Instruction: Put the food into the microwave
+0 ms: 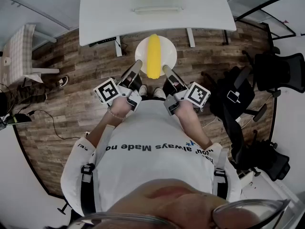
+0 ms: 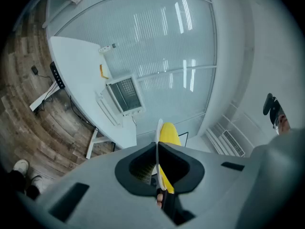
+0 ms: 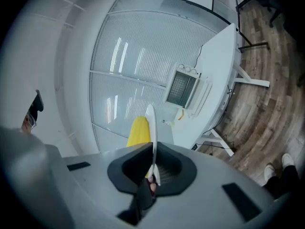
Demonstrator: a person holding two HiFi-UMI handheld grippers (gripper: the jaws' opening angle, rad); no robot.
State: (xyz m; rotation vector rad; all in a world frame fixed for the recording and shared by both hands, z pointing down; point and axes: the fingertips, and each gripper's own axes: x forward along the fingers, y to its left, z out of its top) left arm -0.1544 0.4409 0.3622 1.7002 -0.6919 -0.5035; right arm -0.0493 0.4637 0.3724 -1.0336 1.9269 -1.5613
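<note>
Carry step: left gripper (image 1: 137, 64) and right gripper (image 1: 166, 69) clamped on opposite rims of plate (image 1: 167, 49) bearing yellow food (image 1: 153, 56), held over floor just short of far tabletop (image 1: 157, 13). Next calls for level advance toward microwave (image 2: 125, 95). Microwave front visible only in gripper views, cropped in head view.

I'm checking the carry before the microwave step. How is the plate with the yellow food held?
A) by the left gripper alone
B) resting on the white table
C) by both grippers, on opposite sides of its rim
C: the left gripper and right gripper each have jaws shut on the white plate carrying the yellow food.
</note>
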